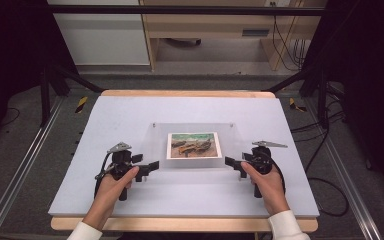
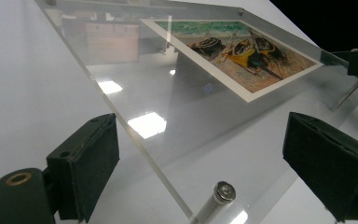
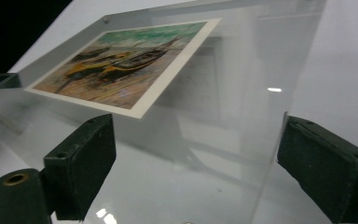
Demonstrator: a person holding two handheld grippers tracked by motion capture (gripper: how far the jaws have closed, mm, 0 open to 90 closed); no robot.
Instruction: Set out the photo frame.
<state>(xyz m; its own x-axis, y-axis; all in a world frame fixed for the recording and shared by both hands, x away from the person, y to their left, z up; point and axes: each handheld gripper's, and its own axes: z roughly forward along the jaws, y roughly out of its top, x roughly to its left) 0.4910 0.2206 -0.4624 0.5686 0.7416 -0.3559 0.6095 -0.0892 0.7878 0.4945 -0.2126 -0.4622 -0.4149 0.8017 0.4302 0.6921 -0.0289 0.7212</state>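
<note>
Between my two grippers lies the clear frame [image 1: 192,145], long axis spanning hand to hand; left gripper [image 1: 150,166] and right gripper [image 1: 231,163], jaws wide, flank its near corners equally close.

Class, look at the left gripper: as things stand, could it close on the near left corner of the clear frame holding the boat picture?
Probably yes. The left gripper is open, with the clear frame corner lying between its jaws and nothing in the way. The right gripper waits at the opposite side.
</note>
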